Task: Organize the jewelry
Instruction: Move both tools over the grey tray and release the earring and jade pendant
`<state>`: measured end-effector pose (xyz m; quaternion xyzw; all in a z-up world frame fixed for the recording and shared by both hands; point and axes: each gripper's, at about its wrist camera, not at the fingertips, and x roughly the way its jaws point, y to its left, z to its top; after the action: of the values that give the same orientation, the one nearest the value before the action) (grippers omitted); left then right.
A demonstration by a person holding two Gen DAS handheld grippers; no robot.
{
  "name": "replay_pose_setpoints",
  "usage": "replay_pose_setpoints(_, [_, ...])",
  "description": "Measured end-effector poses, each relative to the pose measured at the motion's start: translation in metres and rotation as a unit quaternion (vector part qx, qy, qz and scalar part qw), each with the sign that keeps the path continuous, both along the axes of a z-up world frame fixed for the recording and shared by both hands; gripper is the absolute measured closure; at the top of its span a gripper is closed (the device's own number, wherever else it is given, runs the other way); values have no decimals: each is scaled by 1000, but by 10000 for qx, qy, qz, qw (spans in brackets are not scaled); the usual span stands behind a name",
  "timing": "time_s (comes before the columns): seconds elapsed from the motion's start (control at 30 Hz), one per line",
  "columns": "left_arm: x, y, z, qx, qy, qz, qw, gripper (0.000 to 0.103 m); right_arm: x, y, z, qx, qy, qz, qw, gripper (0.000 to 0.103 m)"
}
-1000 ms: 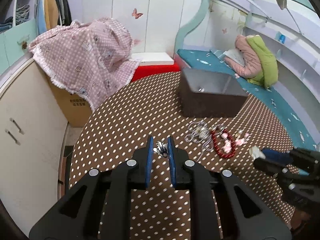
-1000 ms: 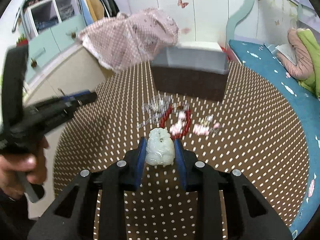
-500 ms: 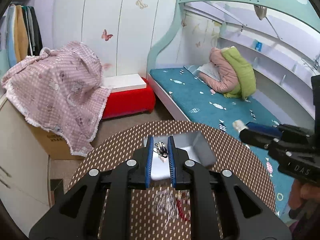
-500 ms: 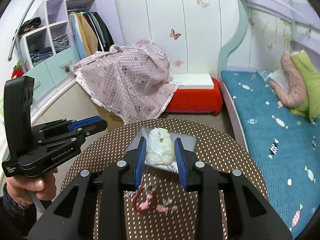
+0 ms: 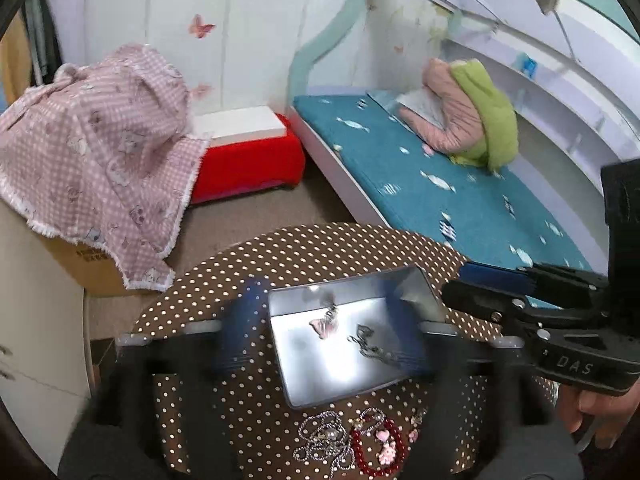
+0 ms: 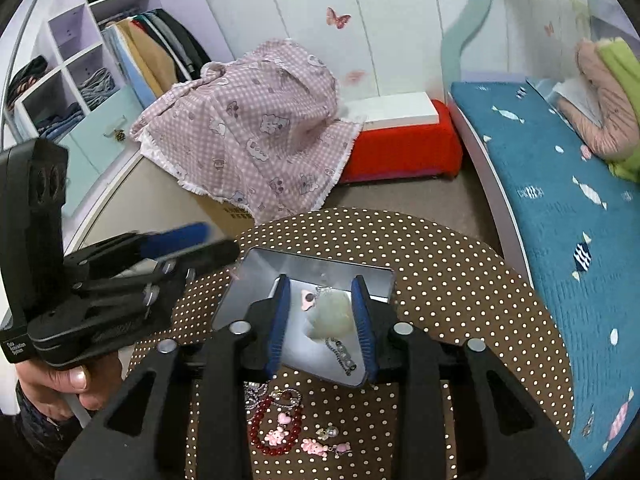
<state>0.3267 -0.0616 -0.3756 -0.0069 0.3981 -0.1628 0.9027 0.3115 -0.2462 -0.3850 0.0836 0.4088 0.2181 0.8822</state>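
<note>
Both grippers are hanging over a grey rectangular metal box (image 5: 404,292) that is standing on a round table with a brown, white-dotted cloth (image 5: 280,256).

The left gripper (image 5: 328,336) is appearing very blurred in its own camera, but its two blue-padded fingers (image 5: 240,324) are standing wide apart, one at each side of the box, and nothing is sitting between them. The right gripper (image 6: 322,326) is also spread open above the box, with its blue pads (image 6: 276,328) not touching anything.

Inside the box, a pale green carved jade pendant (image 6: 334,316) is lying on the bottom, seen between the right fingers but apart from them. Just beside it a small pink butterfly charm (image 5: 325,326) and a thin silver chain piece (image 5: 372,346) are lying on the bottom too.

On the cloth, near the front wall of the box, more jewelry is lying: a tangled silver chain necklace (image 5: 320,440), a dark red bead bracelet (image 6: 272,424) with a pink heart inside its ring, and small pink bear charms (image 6: 316,446).

In the right wrist view, the person's left hand (image 6: 60,388) is gripping the handle of the left gripper.
</note>
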Motion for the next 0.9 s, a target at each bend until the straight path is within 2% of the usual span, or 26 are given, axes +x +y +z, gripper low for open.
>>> replay_pose_setpoints(0.1, [-1,7,1,-11,-13,85,10000,24,-4,-9,4,95,-95,-119,9998,36])
replay_pose_setpoints(0.13, [-3,10,2,17,-52,160,9999,19,-5,-12,5,127,-125,-172,9997,34])
replay_pose_setpoints(0.17, [-4,13,3,46,-105,236,9997,13,-8,-16,8,168,-208,-261,9993,24])
replay_pose_setpoints(0.2, [-8,17,6,49,-174,317,9993,12,-10,-19,10,187,-274,-323,9989,12])
replay_pose_setpoints(0.23, [-11,19,8,40,-200,350,9992,12,-14,-23,13,216,-356,-385,9984,8])
replay_pose_setpoints(0.3, [-19,23,11,77,-284,446,9986,8,-19,-28,16,223,-417,-490,9977,8])
replay_pose_setpoints(0.6, [-73,33,30,479,-866,772,9921,6,-57,-38,44,84,-925,-814,9923,8])
replay_pose_setpoints(0.8, [-109,49,38,467,-1105,997,9878,6,-91,-40,59,15,-1184,-916,9887,8])
replay_pose_setpoints(0.9, [-121,57,37,386,-1101,1074,9873,6,-108,-41,59,-33,-1255,-955,9875,8])
